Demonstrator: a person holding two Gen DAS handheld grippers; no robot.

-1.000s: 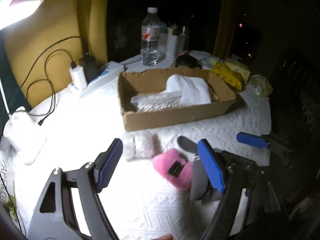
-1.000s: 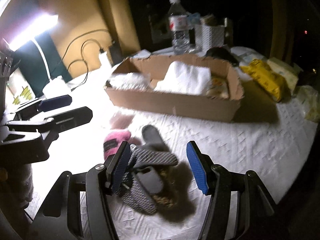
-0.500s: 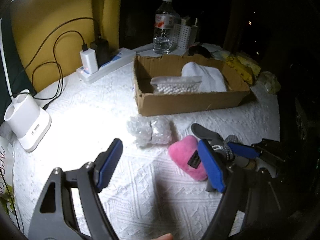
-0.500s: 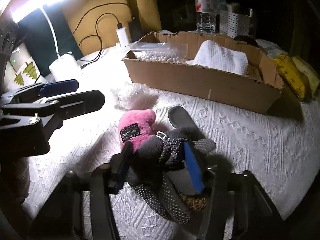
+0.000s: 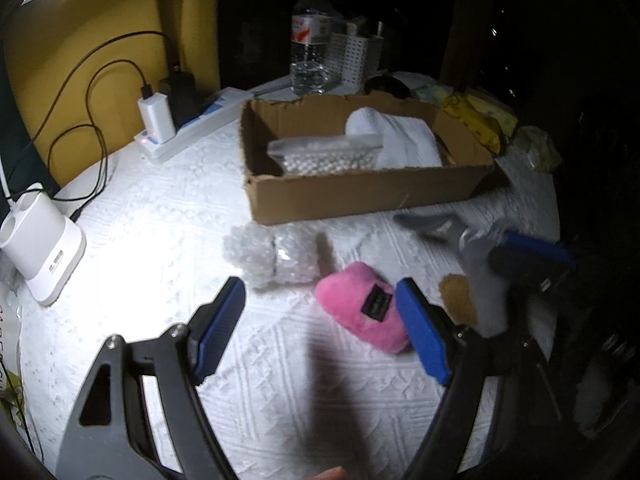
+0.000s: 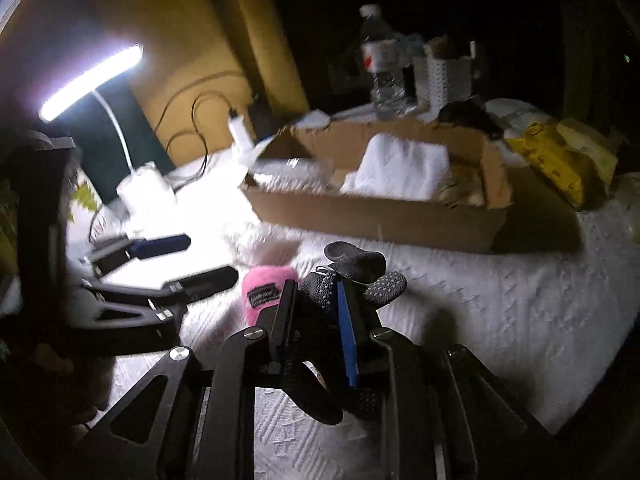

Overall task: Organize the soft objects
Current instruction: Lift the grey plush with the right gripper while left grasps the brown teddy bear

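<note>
Right tongs: the right gripper (image 6: 316,312) has just been closing and its jaws are now clamped on the grey dotted socks (image 6: 360,272), bunched between the pads.
Left tongs: the left gripper (image 5: 320,328) is held wide, with nothing between its jaws, hovering over the white tablecloth (image 5: 160,240).
Close by: a pink plush toy (image 5: 364,304) is seen lying just beside the socks, with a bubble-wrap bundle (image 5: 276,256) beyond it.
Further out: a cardboard box (image 5: 360,196) is set behind them, already loaded with a white towel (image 5: 400,140) and a bag of beads (image 5: 324,156).
Step in hand: a grasp on the socks is judged as made.
Next move: a lift and a carry over the box's near wall is called for, then release inside.
</note>
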